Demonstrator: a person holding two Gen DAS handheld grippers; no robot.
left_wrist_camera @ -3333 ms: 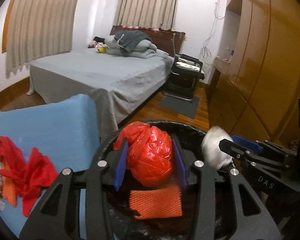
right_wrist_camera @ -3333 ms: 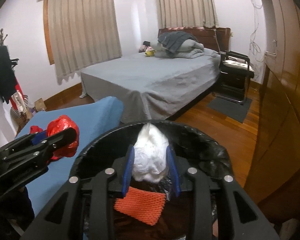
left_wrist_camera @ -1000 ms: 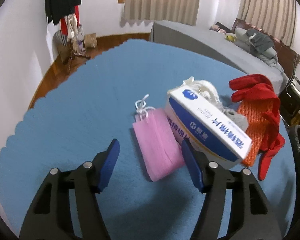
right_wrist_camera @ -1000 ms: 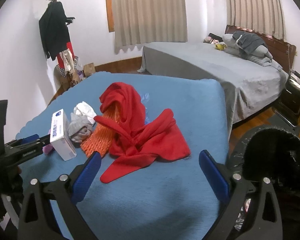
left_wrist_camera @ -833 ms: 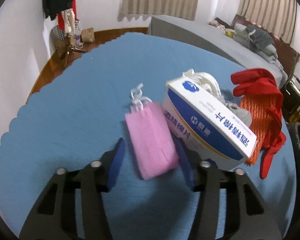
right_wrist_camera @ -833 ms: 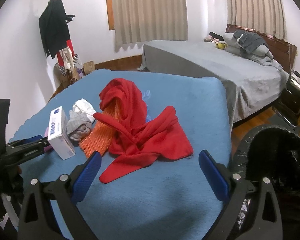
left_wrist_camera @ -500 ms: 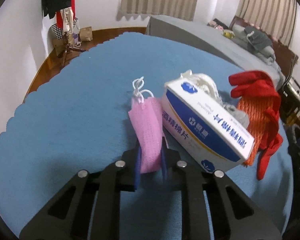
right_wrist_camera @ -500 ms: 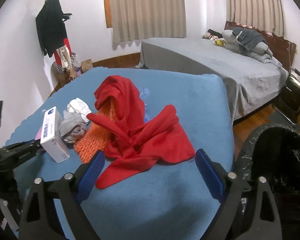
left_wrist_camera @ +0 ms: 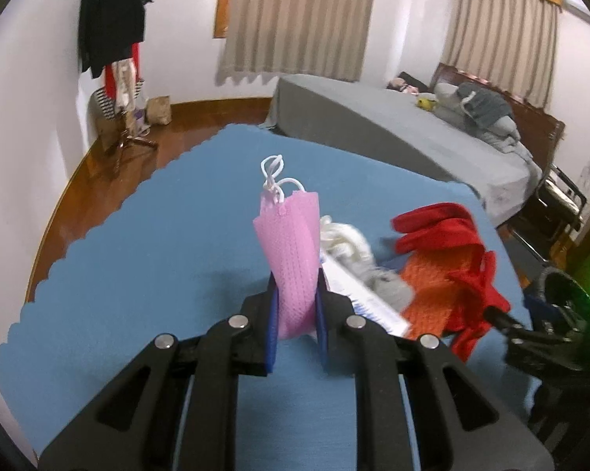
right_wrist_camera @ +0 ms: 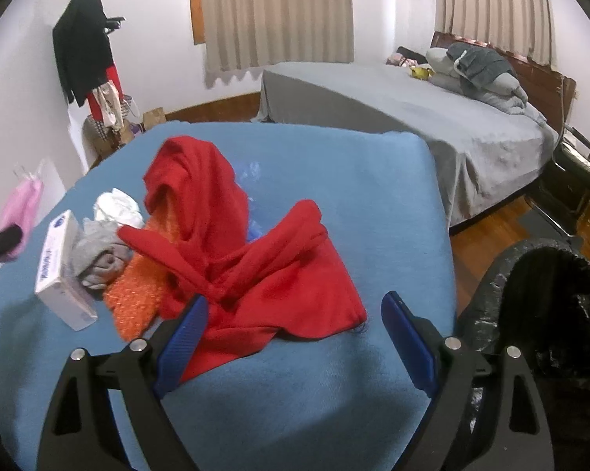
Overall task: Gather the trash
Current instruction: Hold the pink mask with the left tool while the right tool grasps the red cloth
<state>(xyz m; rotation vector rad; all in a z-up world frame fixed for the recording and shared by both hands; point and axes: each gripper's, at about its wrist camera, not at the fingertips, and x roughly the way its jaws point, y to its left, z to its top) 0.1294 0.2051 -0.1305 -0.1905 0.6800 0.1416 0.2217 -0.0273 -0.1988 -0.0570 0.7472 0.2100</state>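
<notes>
Box (left_wrist_camera: 363, 294) blurred — mask-hidden (left_wrist_camera: 293, 251)

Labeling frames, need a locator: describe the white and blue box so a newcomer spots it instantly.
Start at the blue table and go to the trash pile beside the red cloth. At the pile's left edge the white and blue box lies against a grey rag. It is the only rigid, printed item among soft things.

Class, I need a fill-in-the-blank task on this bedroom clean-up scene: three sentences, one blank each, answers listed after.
1. The left gripper is shut on a ____ face mask.
2. The right gripper is ____ above the red cloth.
3. The white box stands on a ____ table cover.

Answers: pink; open; blue
</notes>
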